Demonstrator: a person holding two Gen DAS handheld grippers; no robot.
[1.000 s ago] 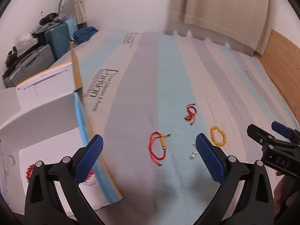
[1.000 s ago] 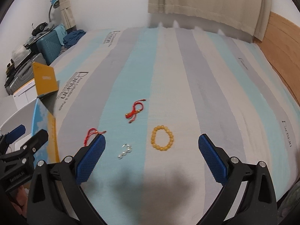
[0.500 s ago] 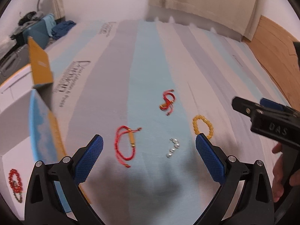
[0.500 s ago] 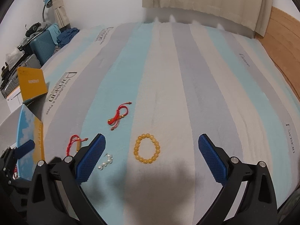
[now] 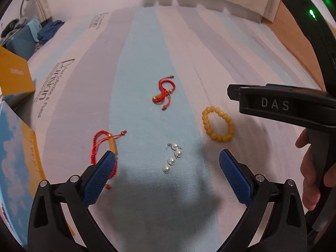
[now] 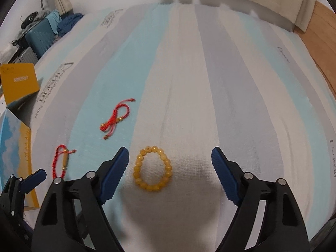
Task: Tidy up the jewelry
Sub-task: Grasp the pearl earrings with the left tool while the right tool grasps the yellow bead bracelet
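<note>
Left wrist view: left gripper (image 5: 167, 168) wide open and empty above the striped bedsheet (image 5: 147, 63), the pearl string (image 5: 172, 160) lying between its fingers; red cord bracelet (image 5: 105, 147) beside the left finger; box (image 5: 14, 147) at left. Right wrist view: right gripper (image 6: 170, 163), jaws closing, straddles the yellow bead bracelet (image 6: 152, 168) without touching it; knotted red bracelet (image 6: 115, 117) farther off.

Striped bed (image 6: 210, 84) carries two red bracelets (image 5: 164, 93), amber bracelet (image 6: 152, 169), pearls (image 5: 173, 157).

We see glossy yellow beads (image 6: 152, 169), shiny pearls (image 5: 173, 157), braided red cord (image 5: 163, 93), matt woven bedsheet (image 6: 189, 84).
</note>
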